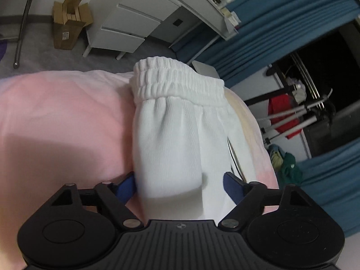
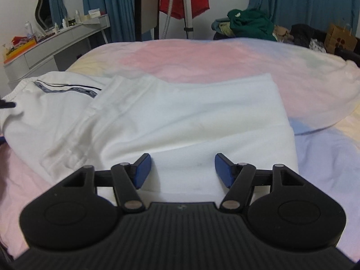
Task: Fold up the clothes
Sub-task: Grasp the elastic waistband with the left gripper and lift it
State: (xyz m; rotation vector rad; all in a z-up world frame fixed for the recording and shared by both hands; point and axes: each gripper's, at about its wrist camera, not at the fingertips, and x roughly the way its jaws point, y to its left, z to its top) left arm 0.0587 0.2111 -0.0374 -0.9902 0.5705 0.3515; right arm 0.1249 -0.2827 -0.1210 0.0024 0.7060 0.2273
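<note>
White sweatpants (image 1: pixel 180 135) lie folded lengthwise on the pink bed cover (image 1: pixel 63 121), the elastic waistband (image 1: pixel 175 81) at the far end. My left gripper (image 1: pixel 180 186) is open, its blue pads on either side of the near end of the pants. In the right wrist view the same white pants (image 2: pixel 180 121) lie across the bed cover (image 2: pixel 202 63), with a dark striped trim (image 2: pixel 67 88) at the left. My right gripper (image 2: pixel 182 171) is open, its blue pads spread over the near folded edge of the fabric.
A white drawer unit (image 1: pixel 126 24) and a cardboard box (image 1: pixel 69 22) stand on the floor beyond the bed. Blue curtains (image 1: pixel 281 22) hang at the right. A grey dresser (image 2: pixel 51 42), a tripod (image 2: pixel 186 4) and a pile of dark clothes (image 2: pixel 249 24) stand behind the bed.
</note>
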